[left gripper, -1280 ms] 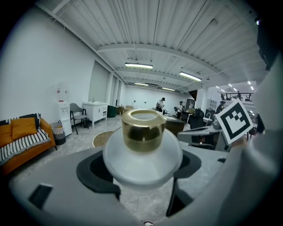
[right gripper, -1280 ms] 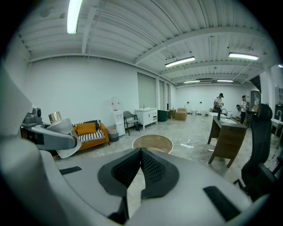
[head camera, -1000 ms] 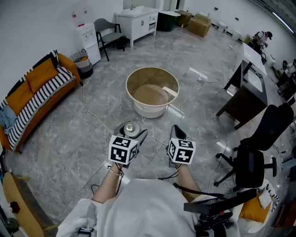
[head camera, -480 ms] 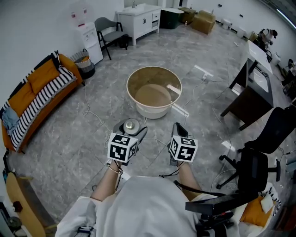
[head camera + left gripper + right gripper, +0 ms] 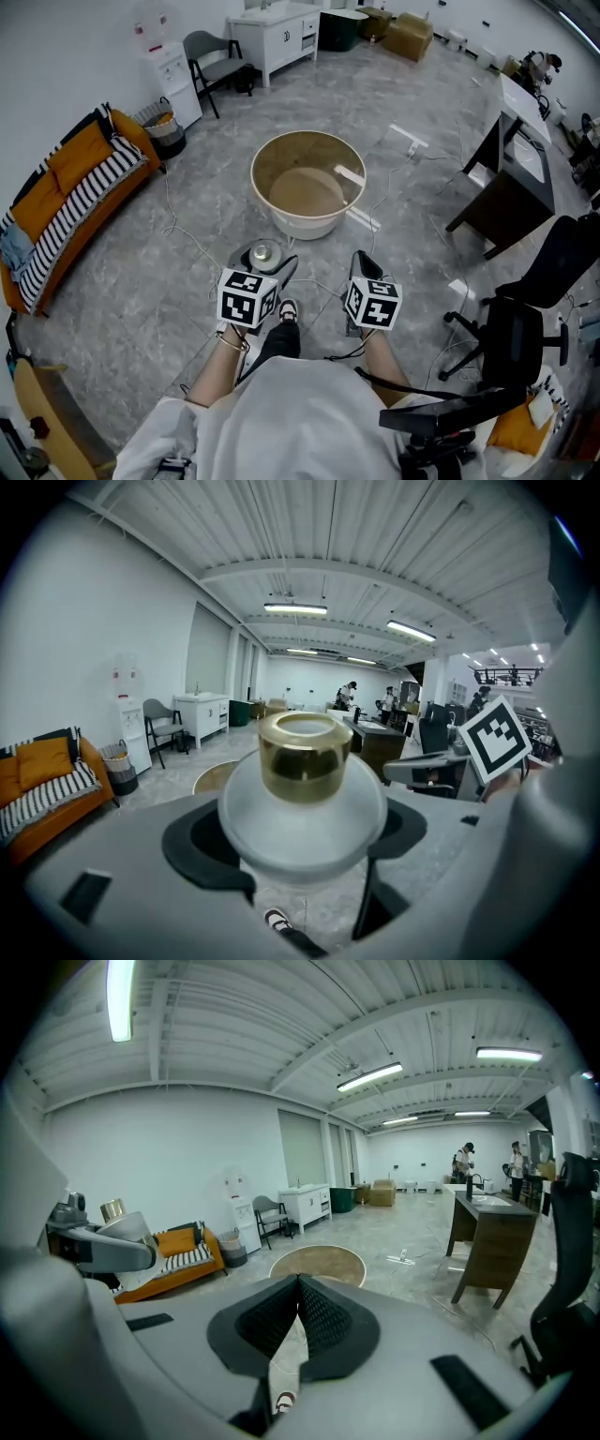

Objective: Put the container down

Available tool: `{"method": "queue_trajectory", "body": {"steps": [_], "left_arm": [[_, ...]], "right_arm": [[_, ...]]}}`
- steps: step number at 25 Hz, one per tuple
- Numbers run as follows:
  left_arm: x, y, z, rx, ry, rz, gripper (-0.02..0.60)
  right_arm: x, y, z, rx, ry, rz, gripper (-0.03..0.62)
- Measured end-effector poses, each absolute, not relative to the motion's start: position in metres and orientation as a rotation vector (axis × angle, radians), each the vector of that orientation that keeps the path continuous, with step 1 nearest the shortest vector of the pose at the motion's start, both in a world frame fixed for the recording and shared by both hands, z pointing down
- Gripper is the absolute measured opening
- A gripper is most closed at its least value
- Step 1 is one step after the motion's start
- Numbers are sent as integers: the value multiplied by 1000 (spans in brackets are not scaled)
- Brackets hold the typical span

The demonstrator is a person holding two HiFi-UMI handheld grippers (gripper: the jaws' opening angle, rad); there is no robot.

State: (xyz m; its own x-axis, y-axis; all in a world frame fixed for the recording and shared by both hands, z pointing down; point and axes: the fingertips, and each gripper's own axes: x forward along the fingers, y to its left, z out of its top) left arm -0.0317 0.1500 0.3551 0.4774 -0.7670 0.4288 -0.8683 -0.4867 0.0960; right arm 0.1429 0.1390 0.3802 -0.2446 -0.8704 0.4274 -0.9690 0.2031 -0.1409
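step: carrying | gold-capped container (image 5: 302, 808) gripped in my left gripper (image 5: 266, 264) jaws, above the floor (image 5: 141, 281), near side of tub (image 5: 309, 223) | right gripper (image 5: 298, 1286) jaws closed, empty | next: probably lower it, then release

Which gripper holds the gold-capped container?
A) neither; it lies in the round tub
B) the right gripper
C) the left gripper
C: the left gripper has its pads closed on the gold-capped container, while the right gripper is shut on nothing.
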Motion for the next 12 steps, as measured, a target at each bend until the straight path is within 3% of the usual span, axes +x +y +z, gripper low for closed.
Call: {"method": "queue_trajectory", "body": {"steps": [12], "left_arm": [[-22, 76, 357, 2481, -1338, 478, 342]], "right_arm": [[155, 73, 377, 1813, -2196, 540, 23]]}}
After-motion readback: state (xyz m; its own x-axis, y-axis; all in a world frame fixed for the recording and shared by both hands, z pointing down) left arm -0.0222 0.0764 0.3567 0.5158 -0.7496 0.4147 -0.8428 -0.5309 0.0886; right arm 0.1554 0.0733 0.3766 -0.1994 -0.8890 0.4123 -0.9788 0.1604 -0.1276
